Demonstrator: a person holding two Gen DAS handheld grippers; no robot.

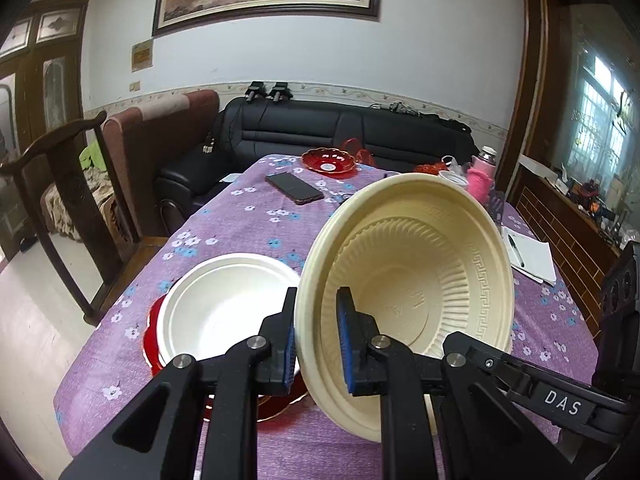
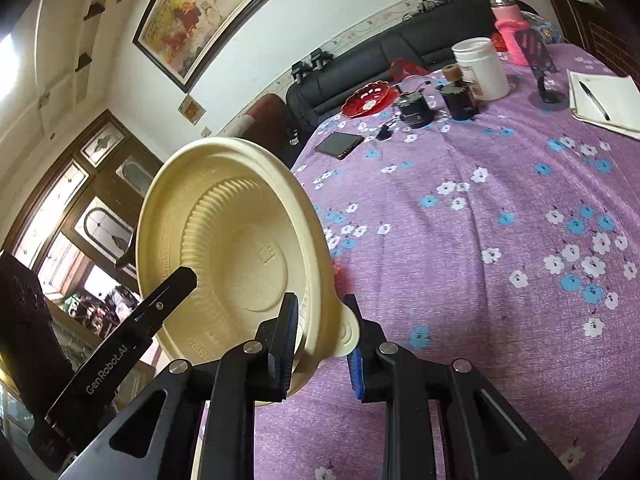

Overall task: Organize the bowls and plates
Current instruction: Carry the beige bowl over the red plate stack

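A cream ribbed plastic bowl (image 1: 416,272) hangs tilted on its side above the purple floral table (image 1: 240,232). My left gripper (image 1: 318,300) is shut on its rim, one blue pad inside and one outside. My right gripper (image 2: 320,304) is shut on the same cream bowl (image 2: 236,248) at a small tab on its rim. In each wrist view a black finger of the other gripper reaches in to the bowl. Left of the bowl, a white bowl (image 1: 228,304) rests on a red plate (image 1: 154,340). A red scalloped dish (image 1: 329,162) lies at the far end.
A phone (image 1: 294,188) lies between the bowls and the red dish. A white jar (image 2: 480,68), dark jars (image 2: 416,110), a pink-sleeved bottle (image 2: 510,36) and a notebook with pen (image 2: 604,98) stand on the far right. A black sofa (image 1: 340,128) and wooden chair (image 1: 60,184) border the table.
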